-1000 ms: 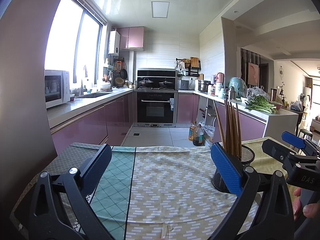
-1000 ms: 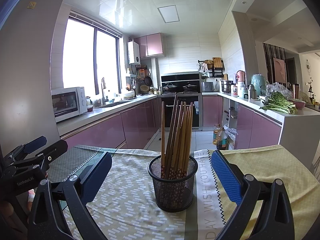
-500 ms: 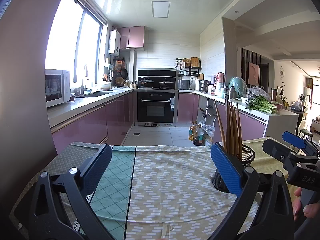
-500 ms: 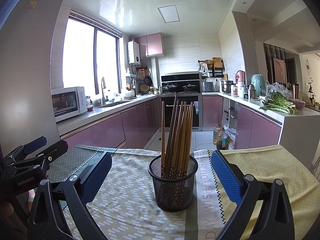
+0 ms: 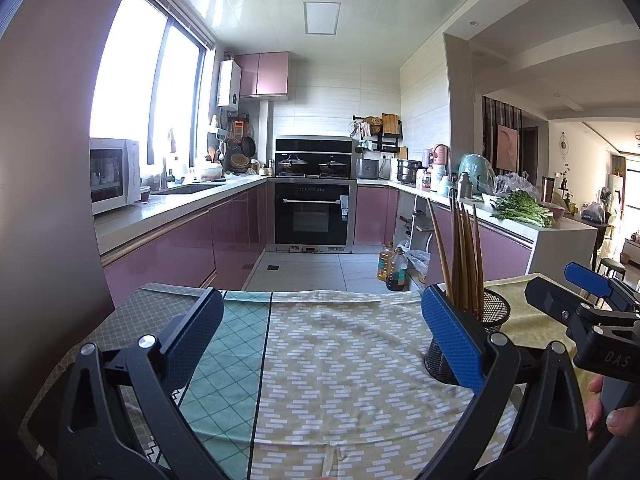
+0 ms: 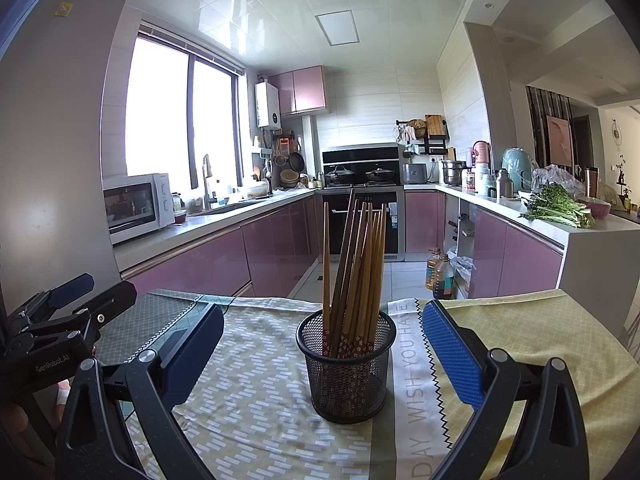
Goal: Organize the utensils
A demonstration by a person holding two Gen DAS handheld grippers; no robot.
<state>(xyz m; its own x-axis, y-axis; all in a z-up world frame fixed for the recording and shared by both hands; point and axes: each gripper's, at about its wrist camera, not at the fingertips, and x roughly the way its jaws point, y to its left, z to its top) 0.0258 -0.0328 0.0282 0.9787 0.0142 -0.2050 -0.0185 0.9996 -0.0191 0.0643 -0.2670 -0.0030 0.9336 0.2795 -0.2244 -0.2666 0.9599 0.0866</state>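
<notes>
A black mesh holder (image 6: pixel 347 368) stands upright on the table's patterned cloth (image 6: pixel 256 400), with several brown wooden chopsticks (image 6: pixel 356 264) standing in it. My right gripper (image 6: pixel 320 344) is open and empty, its blue pads either side of the holder and nearer the camera. My left gripper (image 5: pixel 320 336) is open and empty over the cloth (image 5: pixel 340 360). The holder (image 5: pixel 496 312) and chopsticks (image 5: pixel 460 256) show behind its right pad. Each gripper shows at the edge of the other's view: the right gripper (image 5: pixel 580 300) and the left gripper (image 6: pixel 76 300).
The table's far edge drops to the kitchen floor, with oil bottles (image 5: pixel 392 268) beyond it. Purple cabinets, an oven (image 5: pixel 314 216) and worktops ring the room. A grey wall or fridge side (image 6: pixel 52 160) stands close on the left.
</notes>
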